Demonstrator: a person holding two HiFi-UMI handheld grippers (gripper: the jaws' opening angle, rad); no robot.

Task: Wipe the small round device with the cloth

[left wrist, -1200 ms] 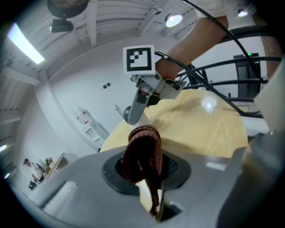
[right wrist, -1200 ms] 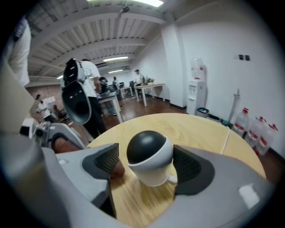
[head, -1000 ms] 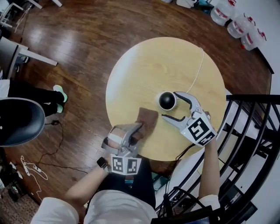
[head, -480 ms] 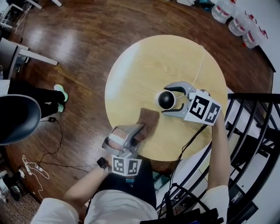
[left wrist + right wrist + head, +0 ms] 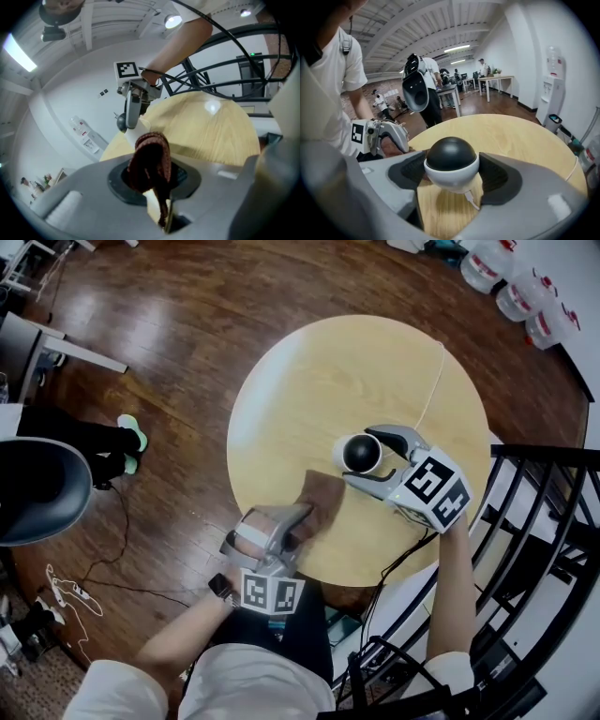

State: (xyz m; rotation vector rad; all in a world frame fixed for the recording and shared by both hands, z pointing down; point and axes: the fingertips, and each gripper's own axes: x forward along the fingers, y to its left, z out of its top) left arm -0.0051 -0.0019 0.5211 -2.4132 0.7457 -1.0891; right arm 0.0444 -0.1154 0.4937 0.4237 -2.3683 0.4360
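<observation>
Device (image 5: pixel 359 454) inside right hand-held gripper (image 5: pixel 357 457): jaws just closing, pads clamping it.

No legible text, square markers (image 5: pixel 269 593) on gripper cubes (image 5: pixel 433 491) (patterns, not letters), bottle labels (image 5: pixel 561 313) too blurred

The right gripper (image 5: pixel 360 456) is swinging in from beside the small round device (image 5: pixel 451 159) and rolling its marker cube (image 5: pixel 431 491) over. Its jaws are now straddling the device and have just been closing, with the pads meeting its white sides.
</observation>
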